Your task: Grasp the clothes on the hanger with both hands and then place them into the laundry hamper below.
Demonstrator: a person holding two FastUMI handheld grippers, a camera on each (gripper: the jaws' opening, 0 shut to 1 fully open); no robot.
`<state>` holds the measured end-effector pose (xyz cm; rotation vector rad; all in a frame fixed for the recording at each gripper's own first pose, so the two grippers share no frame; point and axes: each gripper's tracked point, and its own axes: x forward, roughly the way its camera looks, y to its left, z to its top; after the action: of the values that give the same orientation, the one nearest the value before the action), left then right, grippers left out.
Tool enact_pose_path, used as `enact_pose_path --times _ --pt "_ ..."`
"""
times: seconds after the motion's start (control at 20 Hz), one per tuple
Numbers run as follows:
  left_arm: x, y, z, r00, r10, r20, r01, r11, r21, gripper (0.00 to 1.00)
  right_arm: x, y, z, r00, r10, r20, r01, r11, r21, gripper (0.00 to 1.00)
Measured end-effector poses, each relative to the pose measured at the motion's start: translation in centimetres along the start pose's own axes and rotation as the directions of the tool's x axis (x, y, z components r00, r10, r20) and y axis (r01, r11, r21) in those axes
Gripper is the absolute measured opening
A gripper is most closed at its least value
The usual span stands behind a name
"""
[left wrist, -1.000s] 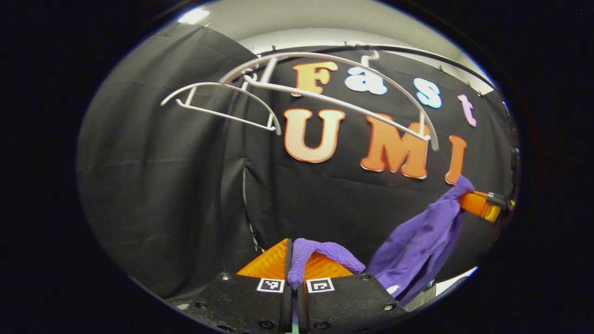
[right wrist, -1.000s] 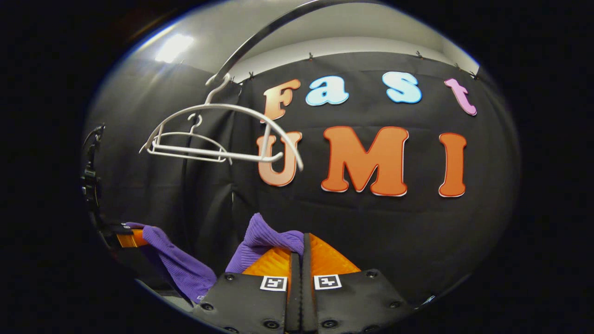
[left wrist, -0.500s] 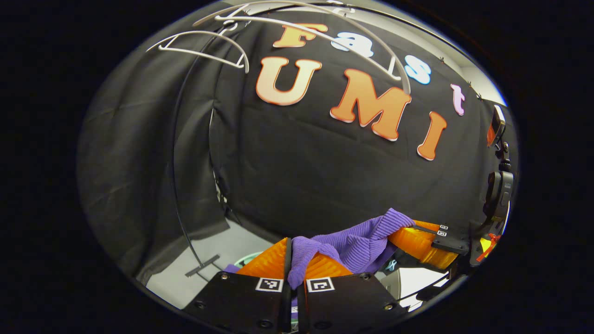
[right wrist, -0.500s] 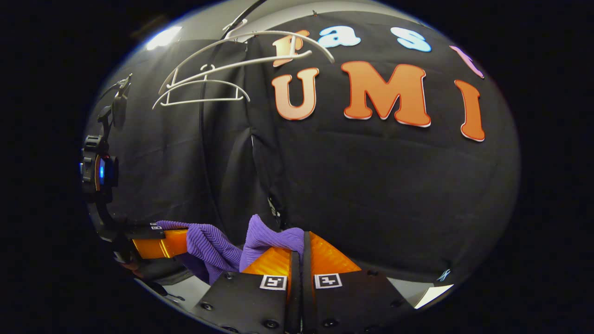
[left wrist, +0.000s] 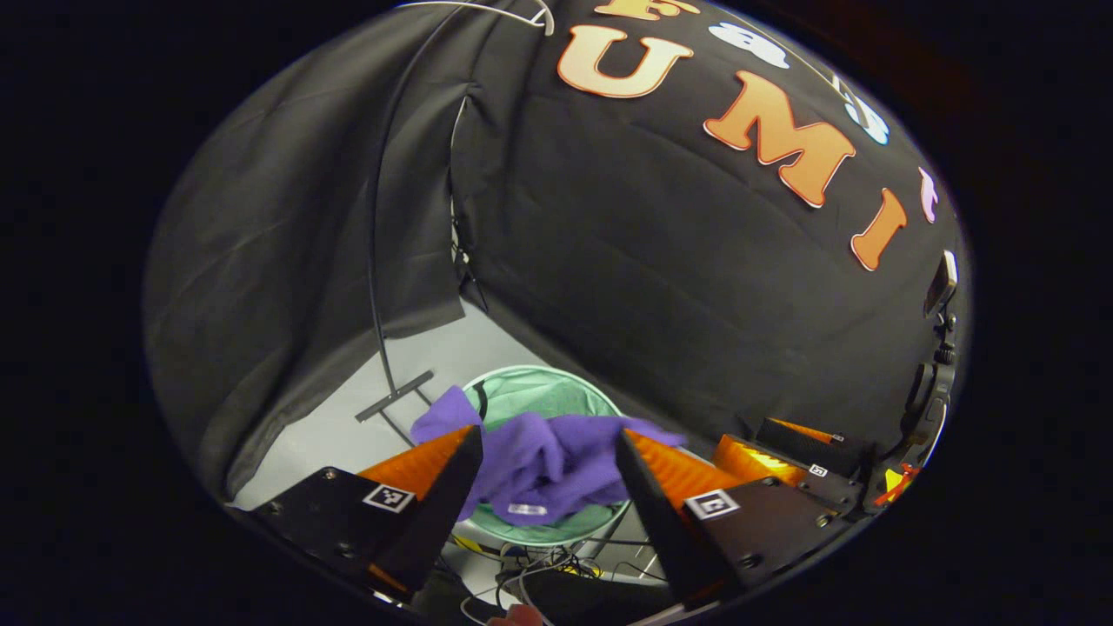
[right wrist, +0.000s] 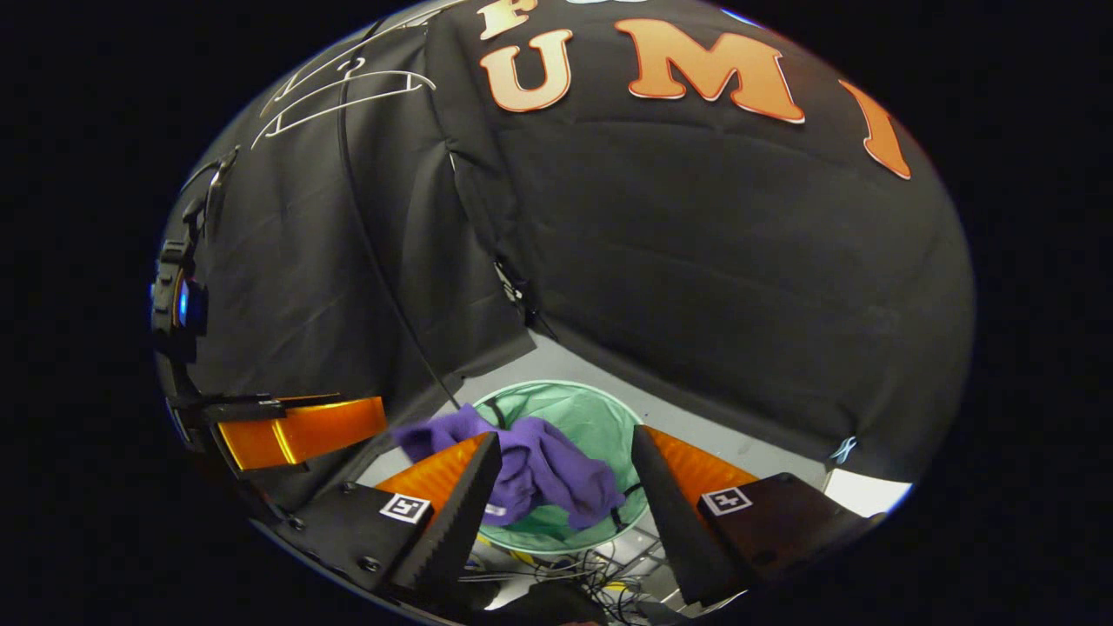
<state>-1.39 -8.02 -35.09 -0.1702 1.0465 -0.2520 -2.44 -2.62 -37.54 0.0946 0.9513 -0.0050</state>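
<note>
Both of your claws hang spread and empty above the hamper: the left claw and the right claw each frame the purple garment between their fingers, none touching it. The garment lies directly below and ahead of both claws, bunched over the near rim of the green laundry hamper on the floor, one corner spilling outside on the stand's side. White hangers hang bare above.

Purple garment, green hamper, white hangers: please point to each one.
purple garment (left wrist: 543, 456), left gripper view, middle folds.
green hamper (right wrist: 600, 416), right gripper view, inner mesh wall.
white hangers (right wrist: 348, 87), right gripper view, lower bar.
</note>
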Motion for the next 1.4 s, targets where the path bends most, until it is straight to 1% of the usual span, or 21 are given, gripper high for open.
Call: enact_pose_path --times 0.05,0.2,0.35,0.5,0.7,0.75,0.85,0.9,0.95,1.0,1.1,1.15,1.2,1.25,1.3,1.35,1.4 --pt "-0.1 0.1 0.0 1.0 0.004 0.008 -0.004 1.0 0.012 0.97 -0.1 -0.2 0.1 1.0 -0.009 0.005 0.009 1.0 -0.004 0.99" --pt "-1.2 0.3 0.4 0.999 0.004 0.049 -0.006 0.999 0.041 0.97 -1.0 -0.7 0.8 0.999 -0.022 0.028 0.023 1.0 -0.01 0.99" --pt "-2.9 -0.1 1.2 0.993 0.016 0.113 -0.022 0.998 0.055 0.97 -1.9 -0.2 2.0 0.998 0.001 0.064 -0.001 1.0 0.006 0.99" --pt "-5.4 -0.6 2.2 0.981 0.048 0.189 -0.061 0.996 0.059 0.97 -3.6 0.0 3.6 0.991 0.028 0.129 -0.028 1.0 0.005 0.99" --pt "-8.8 -0.7 3.1 0.954 0.107 0.281 -0.118 0.993 0.019 0.97 -6.5 -0.3 5.5 0.975 0.055 0.216 -0.054 0.998 -0.008 0.98" --pt "-9.6 -0.5 3.6 0.942 0.122 0.312 -0.131 0.991 0.008 0.97 -7.5 -0.1 6.3 0.967 0.061 0.249 -0.061 0.998 -0.007 0.99" --pt "-11.8 -0.5 4.8 0.915 0.138 0.378 -0.146 0.989 -0.008 0.97 -10.2 -0.2 8.1 0.947 0.051 0.317 -0.048 0.999 -0.019 0.98" --pt "-13.2 -0.6 5.7 0.901 0.134 0.412 -0.146 0.989 -0.003 0.96 -11.6 -0.1 8.9 0.937 0.046 0.347 -0.04 0.999 -0.024 0.98" --pt "-14.7 -1.0 6.2 0.892 0.12 0.436 -0.142 0.99 0.018 0.96 -13.2 0.3 9.8 0.924 0.042 0.381 -0.036 0.999 -0.025 0.98" --pt "-16.3 -1.2 6.9 0.876 0.105 0.471 -0.143 0.989 0.047 0.96 -14.9 0.6 10.7 0.908 0.033 0.418 -0.028 0.999 -0.018 0.98" --pt "-20.2 -1.3 9.2 0.831 0.078 0.551 -0.157 0.983 0.098 0.95 -17.9 1.3 12.0 0.882 0.005 0.472 -0.01 1.0 0.009 0.98" --pt "-22.1 -1.4 10.0 0.813 0.067 0.579 -0.158 0.982 0.108 0.95 -19.6 2.0 12.3 0.867 -0.001 0.498 -0.011 1.0 0.022 1.0" --pt "-23.8 -1.6 10.5 0.789 0.057 0.612 -0.153 0.982 0.106 0.92 -21.3 2.8 12.8 0.85 -0.002 0.527 -0.016 0.999 0.029 0.98" --pt "-25.4 -1.4 10.9 0.768 0.057 0.638 -0.152 0.984 0.095 0.92 -23.2 3.6 13.4 0.829 -0.001 0.559 -0.019 0.999 0.03 1.0" --pt "-27.0 -1.2 10.9 0.752 0.056 0.657 -0.147 0.986 0.084 0.92 -24.8 4.4 13.8 0.809 -0.001 0.588 -0.018 0.999 0.027 1.0" --pt "-28.3 -0.9 10.5 0.738 0.059 0.672 -0.144 0.987 0.072 0.91 -26.5 5.1 13.8 0.793 -0.005 0.609 -0.012 1.0 0.024 0.89" --pt "-30.2 -0.5 10.3 0.726 0.064 0.685 -0.144 0.988 0.059 0.91 -28.0 5.9 13.7 0.776 -0.009 0.63 -0.006 1.0 0.022 0.89"
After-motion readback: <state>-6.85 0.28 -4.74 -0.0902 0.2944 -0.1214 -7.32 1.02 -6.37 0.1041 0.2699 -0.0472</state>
